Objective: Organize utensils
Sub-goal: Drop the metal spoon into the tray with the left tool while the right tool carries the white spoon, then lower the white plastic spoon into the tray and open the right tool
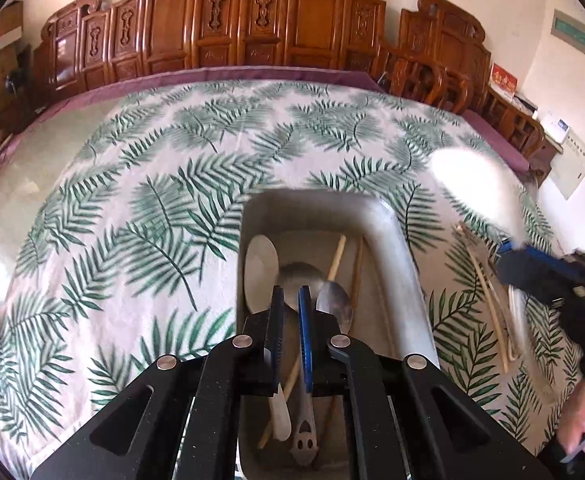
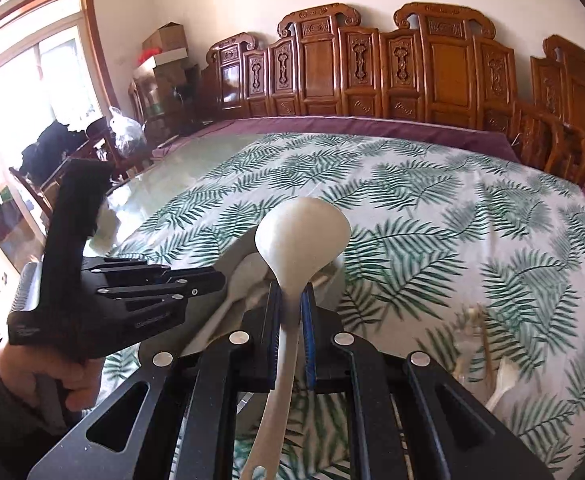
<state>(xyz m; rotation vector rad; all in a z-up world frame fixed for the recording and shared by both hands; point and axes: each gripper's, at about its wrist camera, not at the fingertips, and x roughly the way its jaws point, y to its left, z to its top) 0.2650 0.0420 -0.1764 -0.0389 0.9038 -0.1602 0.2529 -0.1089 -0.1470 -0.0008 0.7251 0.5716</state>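
A grey tray (image 1: 404, 280) sits on the leaf-print cloth and holds a white spoon (image 1: 260, 264), a metal ladle (image 1: 298, 280), a metal spoon (image 1: 334, 304) and wooden chopsticks (image 1: 337, 258). My left gripper (image 1: 291, 300) hovers over the tray with its jaws a narrow gap apart and nothing between them. My right gripper (image 2: 291, 300) is shut on the handle of a white ladle (image 2: 302, 236), held above the tray's right side; the ladle also shows blurred in the left wrist view (image 1: 472, 180). The tray (image 2: 240, 248) is mostly hidden behind it.
Loose chopsticks (image 1: 488, 292) and a white utensil (image 2: 500, 384) lie on the cloth right of the tray. The table (image 2: 164, 184) has a glass top left of the cloth. Carved wooden chairs (image 1: 252, 20) line the far side.
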